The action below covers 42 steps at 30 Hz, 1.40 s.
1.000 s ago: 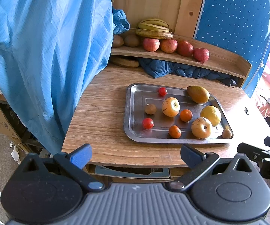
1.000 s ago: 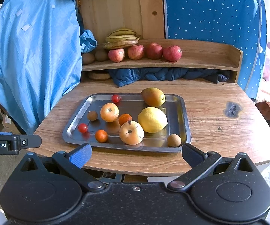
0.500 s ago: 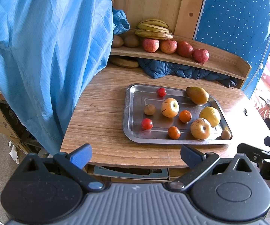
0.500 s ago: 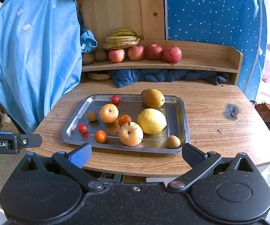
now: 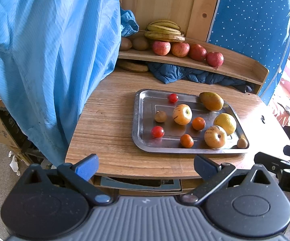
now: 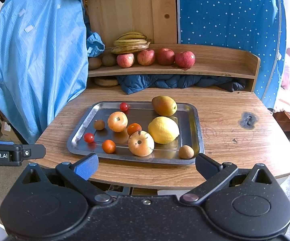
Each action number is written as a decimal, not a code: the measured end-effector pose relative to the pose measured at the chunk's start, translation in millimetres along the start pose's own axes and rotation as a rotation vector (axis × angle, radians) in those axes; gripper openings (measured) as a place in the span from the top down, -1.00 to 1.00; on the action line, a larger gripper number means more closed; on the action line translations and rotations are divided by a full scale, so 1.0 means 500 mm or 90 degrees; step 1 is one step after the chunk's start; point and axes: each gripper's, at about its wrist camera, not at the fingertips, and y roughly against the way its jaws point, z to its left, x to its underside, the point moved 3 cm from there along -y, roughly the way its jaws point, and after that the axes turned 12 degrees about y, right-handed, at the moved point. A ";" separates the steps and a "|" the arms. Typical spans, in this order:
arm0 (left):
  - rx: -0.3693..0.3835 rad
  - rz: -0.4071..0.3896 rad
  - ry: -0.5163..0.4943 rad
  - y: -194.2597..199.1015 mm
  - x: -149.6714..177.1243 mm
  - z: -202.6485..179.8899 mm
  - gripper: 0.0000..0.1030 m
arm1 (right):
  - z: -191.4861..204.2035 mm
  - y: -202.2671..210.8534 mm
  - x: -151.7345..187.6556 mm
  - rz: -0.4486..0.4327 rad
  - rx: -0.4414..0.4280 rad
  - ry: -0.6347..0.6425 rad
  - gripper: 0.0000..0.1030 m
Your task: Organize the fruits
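A steel tray [image 5: 139, 120] [image 6: 197, 124] on the wooden table holds loose fruit: a yellow lemon [image 6: 163, 130] [image 5: 225, 121], a mango [image 6: 164, 105] [image 5: 211, 101], two striped orange-yellow fruits [image 6: 141, 143] [image 6: 117, 121], small oranges [image 6: 108, 146], cherry tomatoes [image 6: 88, 137] and small brown fruits [image 6: 186, 152]. My left gripper [image 5: 146, 165] is open and empty, short of the table's front edge. My right gripper [image 6: 146, 165] is open and empty, just before the tray's near rim.
A wooden shelf [image 6: 215, 68] at the back carries several red apples [image 6: 185, 59], bananas [image 6: 132, 42] and kiwis [image 6: 108, 59]. Dark blue cloth [image 6: 175, 81] lies under it. A light blue garment [image 5: 44, 50] hangs at the left. A burn mark [image 6: 248, 120] is on the table's right.
Both grippers have drifted slightly; the tray sits a little lower and nearer in the right wrist view. Nothing was grasped or released.
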 end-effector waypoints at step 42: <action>-0.010 0.003 -0.012 0.000 -0.001 0.002 -0.99 | 0.009 -0.009 -0.003 0.003 -0.001 0.004 -0.99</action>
